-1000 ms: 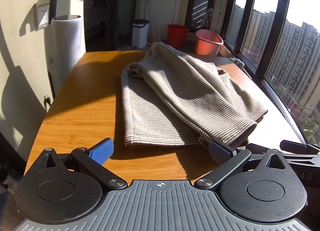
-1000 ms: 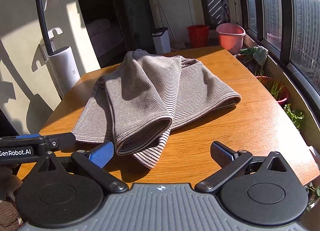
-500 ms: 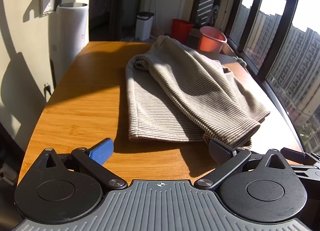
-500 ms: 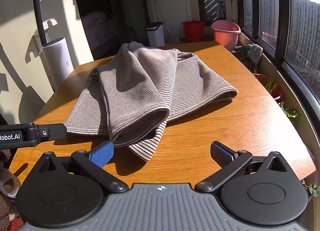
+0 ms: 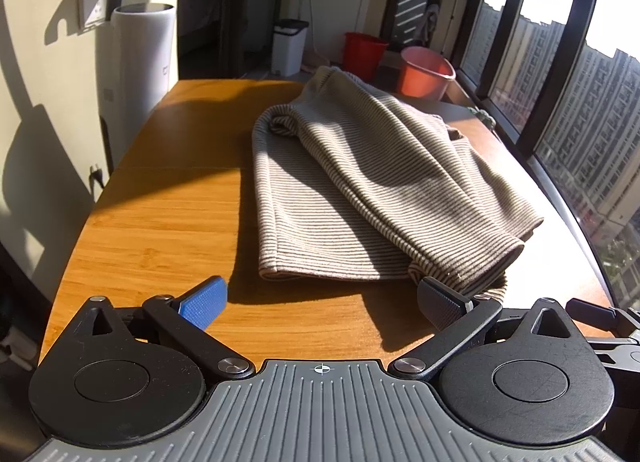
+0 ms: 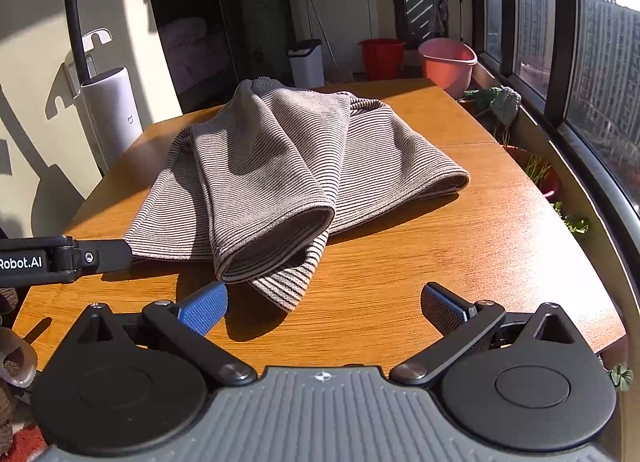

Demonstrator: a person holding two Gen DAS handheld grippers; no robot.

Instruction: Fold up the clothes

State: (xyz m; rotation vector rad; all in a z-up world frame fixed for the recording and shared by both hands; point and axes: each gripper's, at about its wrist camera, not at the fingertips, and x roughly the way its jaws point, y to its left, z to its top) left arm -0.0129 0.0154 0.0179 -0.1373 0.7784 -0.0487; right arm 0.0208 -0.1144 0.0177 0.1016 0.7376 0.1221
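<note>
The left claw [image 5: 320,304] is spread wide and empty, low over the wooden desk [image 5: 160,214]. The right claw [image 6: 324,308] is equally wide, holding nothing. Just ahead of both lies the striped knit garment [image 6: 280,166], loosely folded mid-desk.

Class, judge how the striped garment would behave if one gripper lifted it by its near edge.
The striped garment would probably droop: it lies in soft folds. Its loosely stacked layers would likely slide apart. Ribbed knit should grip, not slip.

The left tool [image 6: 60,260] is cut off by the frame edge.
</note>
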